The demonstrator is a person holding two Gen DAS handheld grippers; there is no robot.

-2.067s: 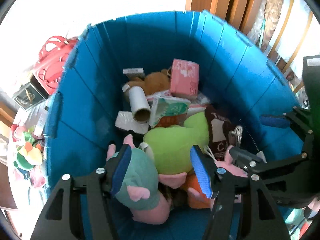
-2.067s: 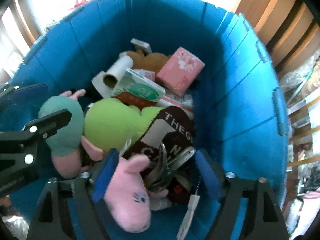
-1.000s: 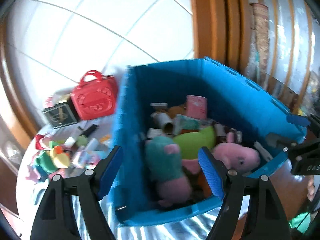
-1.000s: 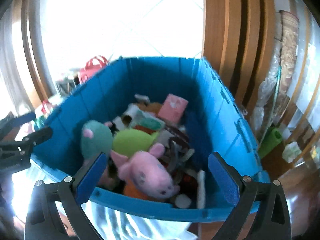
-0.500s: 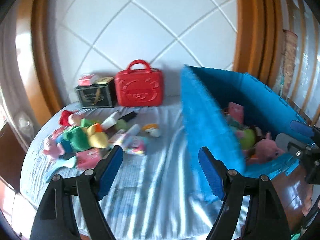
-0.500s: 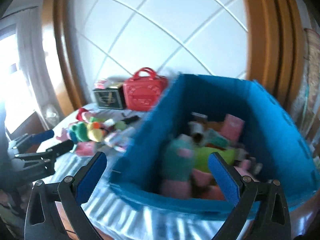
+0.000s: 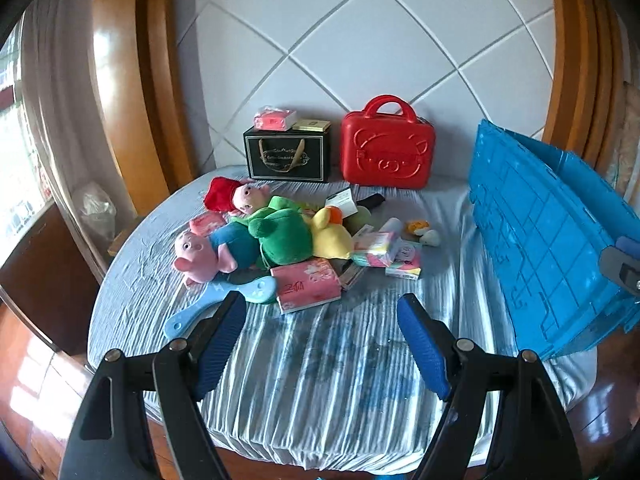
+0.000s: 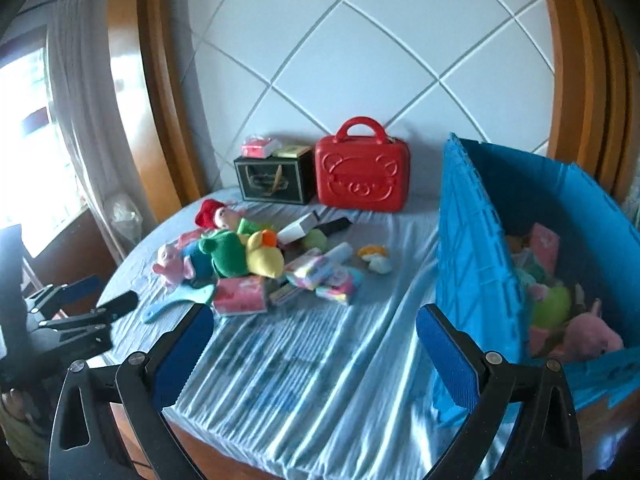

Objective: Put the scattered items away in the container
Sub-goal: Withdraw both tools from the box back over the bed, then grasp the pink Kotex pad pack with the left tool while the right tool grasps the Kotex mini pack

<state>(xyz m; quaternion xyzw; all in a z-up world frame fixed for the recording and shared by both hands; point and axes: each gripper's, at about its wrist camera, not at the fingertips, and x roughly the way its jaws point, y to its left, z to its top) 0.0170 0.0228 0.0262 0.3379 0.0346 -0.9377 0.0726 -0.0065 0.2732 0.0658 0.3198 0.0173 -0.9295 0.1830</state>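
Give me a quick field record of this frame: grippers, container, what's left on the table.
left gripper: open, empty, above table
right gripper: open, empty
container: blue bin at table's right, holds a pink plush and a green plush
left to tidy: pile with green frog plush, yellow duck plush, pink tissue pack, blue brush
background: red case, black box

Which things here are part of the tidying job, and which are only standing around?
Job: blue crate; scattered pile: green plush, yellow duck plush, pink pig plush, pink tissue pack, blue hairbrush.

Probably not: red case, black gift box, curtain.
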